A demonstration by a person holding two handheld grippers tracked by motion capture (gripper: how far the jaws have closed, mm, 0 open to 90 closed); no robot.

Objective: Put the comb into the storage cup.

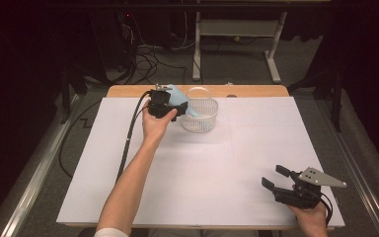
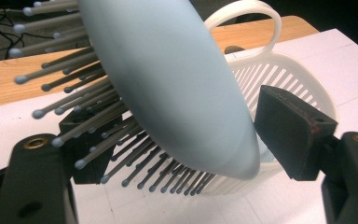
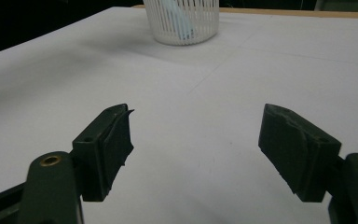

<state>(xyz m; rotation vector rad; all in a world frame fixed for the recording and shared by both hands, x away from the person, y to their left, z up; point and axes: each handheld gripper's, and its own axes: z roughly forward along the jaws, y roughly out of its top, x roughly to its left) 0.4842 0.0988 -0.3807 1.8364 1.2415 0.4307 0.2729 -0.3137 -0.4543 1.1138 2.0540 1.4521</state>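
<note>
Over on the left, the person's left gripper [image 1: 178,111] is up at the far side of the table [image 1: 227,163], right beside the white slotted basket [image 1: 201,116]. A pale blue hairbrush [image 2: 168,79] sits between its jaws, tilted, bristles towards one pad, tip hanging over the basket's rim. The other pad stands a bit clear of the brush's smooth back, so the claw is parted, not really clamping. Way off at the near right corner, the right gripper [image 1: 276,177] just rests low over the white sheet, claw spread wide, nothing in it.
</note>
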